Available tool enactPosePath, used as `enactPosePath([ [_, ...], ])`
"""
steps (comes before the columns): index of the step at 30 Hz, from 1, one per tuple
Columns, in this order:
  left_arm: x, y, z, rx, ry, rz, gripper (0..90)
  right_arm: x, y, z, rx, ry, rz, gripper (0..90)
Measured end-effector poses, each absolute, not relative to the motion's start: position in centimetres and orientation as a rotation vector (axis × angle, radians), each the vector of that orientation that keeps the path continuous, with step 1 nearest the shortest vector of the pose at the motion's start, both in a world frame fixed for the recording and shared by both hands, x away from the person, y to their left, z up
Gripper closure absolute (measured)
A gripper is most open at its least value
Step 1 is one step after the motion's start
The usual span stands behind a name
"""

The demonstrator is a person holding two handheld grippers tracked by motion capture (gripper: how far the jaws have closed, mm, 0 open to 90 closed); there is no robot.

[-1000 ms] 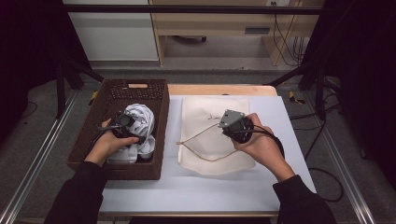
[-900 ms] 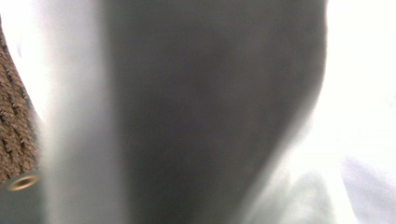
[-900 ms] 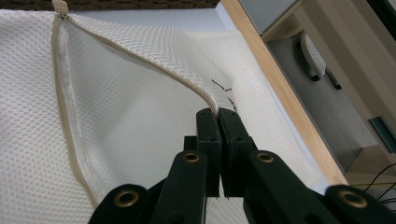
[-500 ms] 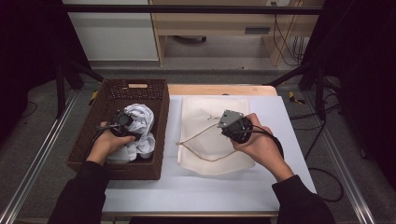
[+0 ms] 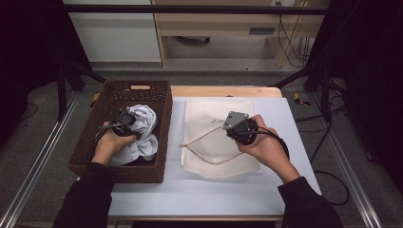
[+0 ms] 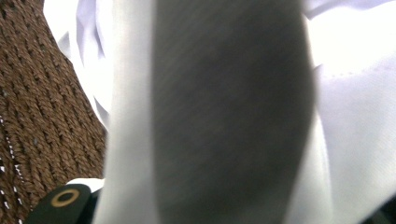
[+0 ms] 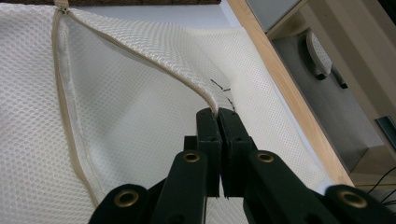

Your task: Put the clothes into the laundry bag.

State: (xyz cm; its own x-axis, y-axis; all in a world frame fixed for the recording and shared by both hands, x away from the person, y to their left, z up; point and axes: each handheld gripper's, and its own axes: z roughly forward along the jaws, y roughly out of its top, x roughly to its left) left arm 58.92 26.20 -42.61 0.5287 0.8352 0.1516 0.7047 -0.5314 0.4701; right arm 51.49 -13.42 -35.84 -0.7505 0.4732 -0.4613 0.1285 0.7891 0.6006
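On grey flooring [image 5: 43,137] stands a white table [image 5: 199,194].

I count one brown woven basket [image 5: 157,124], one bundle of white cloth [image 5: 142,124] inside it, one cream mesh bag [image 5: 209,128] on my worktop [image 5: 190,190], and two grippers, one per hand.

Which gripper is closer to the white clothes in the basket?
Left. The left gripper is down in the wicker basket, its jaws just closing around the white clothes. The right gripper is over on the mesh laundry bag, pinching its zipper edge.
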Motion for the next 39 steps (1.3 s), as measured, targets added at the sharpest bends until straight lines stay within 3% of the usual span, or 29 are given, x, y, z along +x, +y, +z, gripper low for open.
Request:
enactPosePath([
  [21, 57.9, 27.1, -39.1, 2.238, 1.224, 0.749, 61.9, 51.5, -13.6, -35.9, 0.447, 2.365, 0.728, 88.3],
  [39, 55.6, 28.1, -34.1, 2.068, 1.125, 0.842, 62.1, 51.6, -13.9, -35.9, 0.452, 2.363, 0.722, 88.3],
])
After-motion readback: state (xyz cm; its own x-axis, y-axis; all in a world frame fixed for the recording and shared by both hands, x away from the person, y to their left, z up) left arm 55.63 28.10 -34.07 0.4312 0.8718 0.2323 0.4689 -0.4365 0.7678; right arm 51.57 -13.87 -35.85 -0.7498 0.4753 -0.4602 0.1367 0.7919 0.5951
